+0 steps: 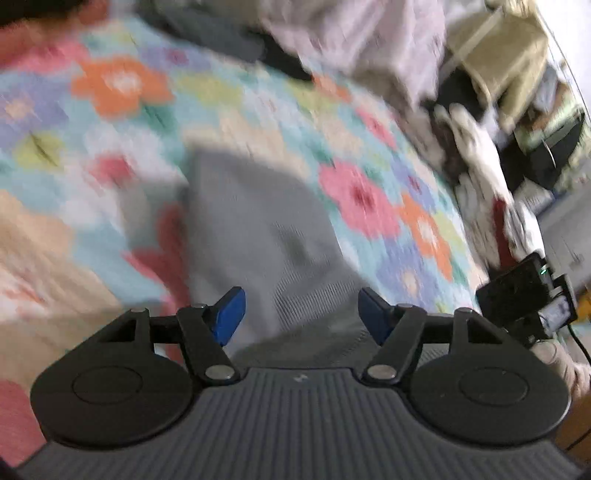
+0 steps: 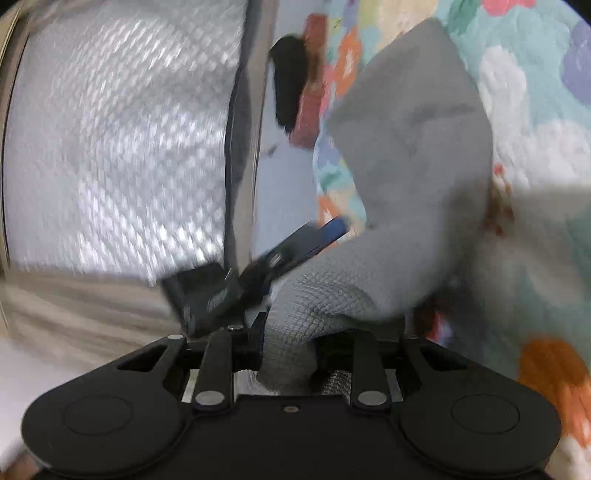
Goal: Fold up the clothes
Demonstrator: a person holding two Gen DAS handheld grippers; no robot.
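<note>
A grey knit garment [image 1: 255,221] lies crumpled on a floral bedspread [image 1: 122,85]. In the left wrist view, my left gripper [image 1: 301,314] hovers open just above the garment's near end, its blue fingertips [image 1: 229,314] spread wide with nothing between them. In the right wrist view, my right gripper [image 2: 288,347] is shut on a bunched end of the grey garment [image 2: 410,155], and the cloth hides its fingertips. The garment rises from it and drapes over the bedspread [image 2: 532,92]. My left gripper [image 2: 280,258] shows there too, blurred, beside the cloth's left edge.
A heap of pale and dark clothes [image 1: 354,33] sits at the bed's far side. Cluttered bags and boxes [image 1: 517,85] stand to the right. A black device [image 1: 528,299] is at the right edge. A bright netted window [image 2: 118,147] fills the left.
</note>
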